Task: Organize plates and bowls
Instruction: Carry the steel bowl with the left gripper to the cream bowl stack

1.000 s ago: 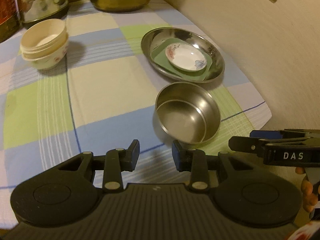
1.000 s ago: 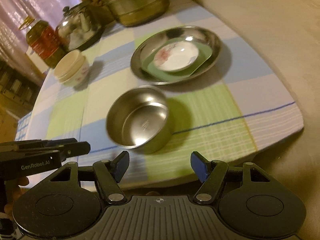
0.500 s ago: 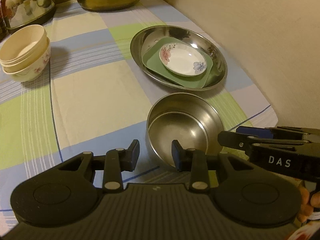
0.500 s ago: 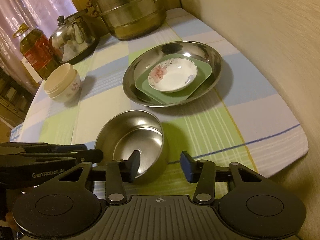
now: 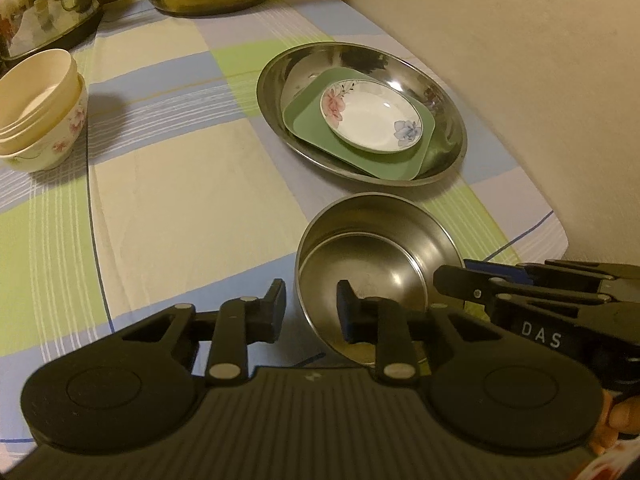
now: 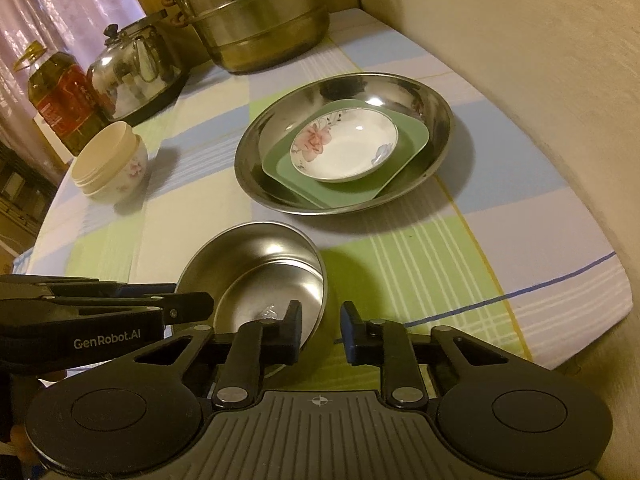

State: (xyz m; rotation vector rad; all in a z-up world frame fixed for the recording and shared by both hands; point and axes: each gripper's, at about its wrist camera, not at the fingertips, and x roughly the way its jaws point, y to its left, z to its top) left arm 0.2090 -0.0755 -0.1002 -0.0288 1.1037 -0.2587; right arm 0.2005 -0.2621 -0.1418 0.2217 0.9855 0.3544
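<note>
Both grippers matte black w/ ribbed housing, silver pivot screws; right gripper [image 6: 320,330] marked "DAS", blue-edged fingers.

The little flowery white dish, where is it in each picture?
Left wrist view: the flowery dish is upper middle, a bit right, on a green plate inside the big metal dish.
Right wrist view: the flowery dish is just above the middle, in the same stack.
Shared landmark: the metal bowl sits nearer the cameras, in front of that stack.

Steel bowl [image 5: 378,264] tilted at table edge, floral dish [image 5: 371,116] on green plate [image 5: 416,160] in steel platter [image 5: 452,136]
</note>
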